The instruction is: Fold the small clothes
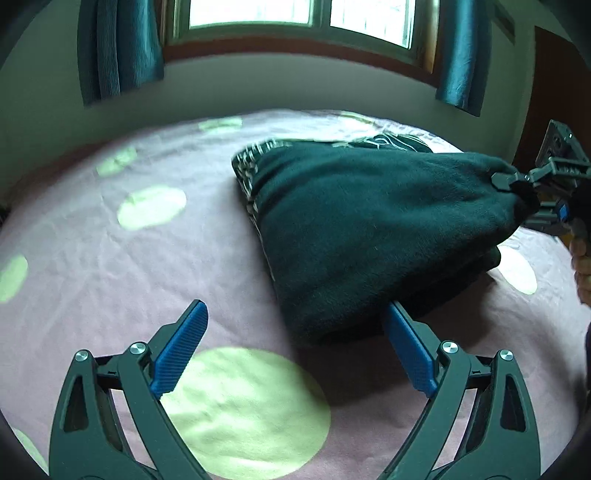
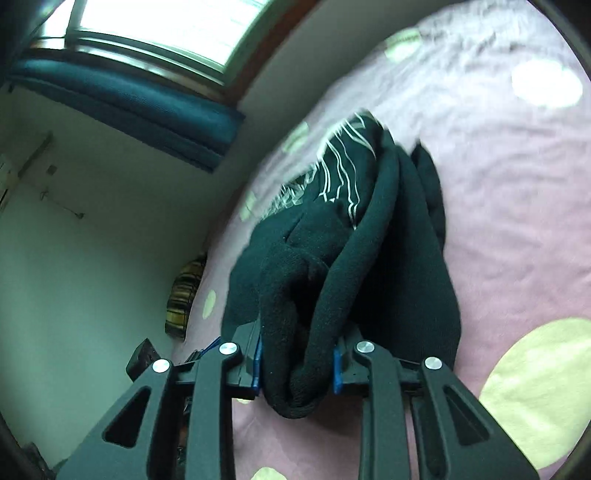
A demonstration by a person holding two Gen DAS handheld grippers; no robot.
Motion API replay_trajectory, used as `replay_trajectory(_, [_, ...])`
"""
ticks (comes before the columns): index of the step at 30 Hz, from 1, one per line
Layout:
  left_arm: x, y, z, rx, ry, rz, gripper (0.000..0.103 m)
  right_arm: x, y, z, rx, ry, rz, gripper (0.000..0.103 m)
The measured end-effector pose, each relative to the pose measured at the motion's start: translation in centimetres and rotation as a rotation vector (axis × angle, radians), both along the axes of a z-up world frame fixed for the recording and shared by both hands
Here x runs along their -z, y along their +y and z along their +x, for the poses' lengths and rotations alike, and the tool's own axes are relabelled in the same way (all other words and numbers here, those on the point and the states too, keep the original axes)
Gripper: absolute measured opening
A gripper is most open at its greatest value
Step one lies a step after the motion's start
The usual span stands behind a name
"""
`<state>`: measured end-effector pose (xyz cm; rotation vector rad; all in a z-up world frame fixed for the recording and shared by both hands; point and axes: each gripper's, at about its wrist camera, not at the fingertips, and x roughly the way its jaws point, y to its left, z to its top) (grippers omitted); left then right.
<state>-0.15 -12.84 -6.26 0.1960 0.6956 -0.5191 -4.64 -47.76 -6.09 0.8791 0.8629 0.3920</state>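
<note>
A dark green fleece garment (image 1: pixel 369 229) with a black and white patterned lining lies on the pink bed cover (image 1: pixel 129 258), one end lifted to the right. My left gripper (image 1: pixel 295 325) is open and empty, low over the bed, its right finger (image 1: pixel 406 350) touching the garment's near edge. My right gripper (image 1: pixel 517 188) is shut on the garment's right end and holds it up. In the right wrist view, my right gripper (image 2: pixel 297 363) clamps a thick bunch of the fleece (image 2: pixel 332 277), and the patterned lining (image 2: pixel 343 173) shows beyond.
The bed cover (image 2: pixel 517 221) is pink with pale green dots. A wall, a window (image 1: pixel 295 14) and teal curtains (image 1: pixel 122 48) stand behind the bed. A striped object (image 2: pixel 183 299) sits at the bed's far edge in the right wrist view.
</note>
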Motion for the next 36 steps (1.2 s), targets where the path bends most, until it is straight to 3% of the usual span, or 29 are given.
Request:
replay_trajectory(3, [0.7, -0.3, 0.7, 0.021, 0.052, -0.012, 0.095, 3.3, -0.8, -0.2, 0.017, 0.062, 0.001, 0.025])
replay_trajectory(6, [2.4, -0.6, 2.1, 0.031, 0.151, -0.045, 0.096, 7.8, -2.4, -0.4, 0.039, 0.082, 0.141, 0.024])
replay_trajectory(13, [3.0, 0.4, 2.5, 0.037, 0.225, -0.097, 0.096, 7.5, -2.7, -0.8, 0.015, 0.060, 0.150, 0.026])
replay_trajectory(17, [1.9, 2.3, 1.1, 0.086, 0.259, -0.169, 0.096, 6.9, -2.8, -0.7, 0.005, 0.084, 0.180, 0.039])
replay_trajectory(19, [0.7, 3.7, 0.7, 0.112, 0.268, -0.223, 0.096, 5.4, -3.4, -1.4, 0.010, 0.086, 0.137, 0.047])
replay_trajectory(21, [-0.4, 4.6, 1.0, 0.117, 0.261, -0.264, 0.096, 3.5, -4.6, -1.8, 0.046, 0.049, 0.077, 0.071])
replay_trajectory(22, [-1.1, 5.1, 1.6, 0.122, 0.262, -0.293, 0.096, 2.5, -5.5, -1.5, 0.071, 0.016, 0.060, 0.074])
replay_trajectory(26, [-1.2, 5.0, 5.5, 0.125, 0.312, -0.349, 0.096, 2.2, -7.8, 3.3, 0.089, 0.008, 0.057, 0.078])
replay_trajectory(29, [-0.1, 3.6, 8.9, 0.120, 0.411, -0.416, 0.096, 4.1, -7.9, 8.3, 0.085, 0.049, 0.059, 0.078])
replay_trajectory(33, [0.8, 0.6, 10.6, 0.121, 0.422, -0.415, 0.096, 7.6, -7.2, 13.4, 0.083, 0.109, 0.164, 0.078])
replay_trajectory(34, [0.9, 0.0, 10.7, 0.120, 0.414, -0.390, 0.096, 7.9, -7.1, 14.0, 0.082, 0.110, 0.160, 0.078])
replay_trajectory(35, [1.3, -0.8, 10.6, 0.103, 0.396, -0.338, 0.096, 8.1, -7.0, 14.4, 0.091, 0.120, 0.130, 0.060])
replay_trajectory(36, [1.6, -1.4, 10.4, 0.095, 0.378, -0.298, 0.096, 8.9, -7.2, 14.6, 0.096, 0.156, 0.122, 0.026])
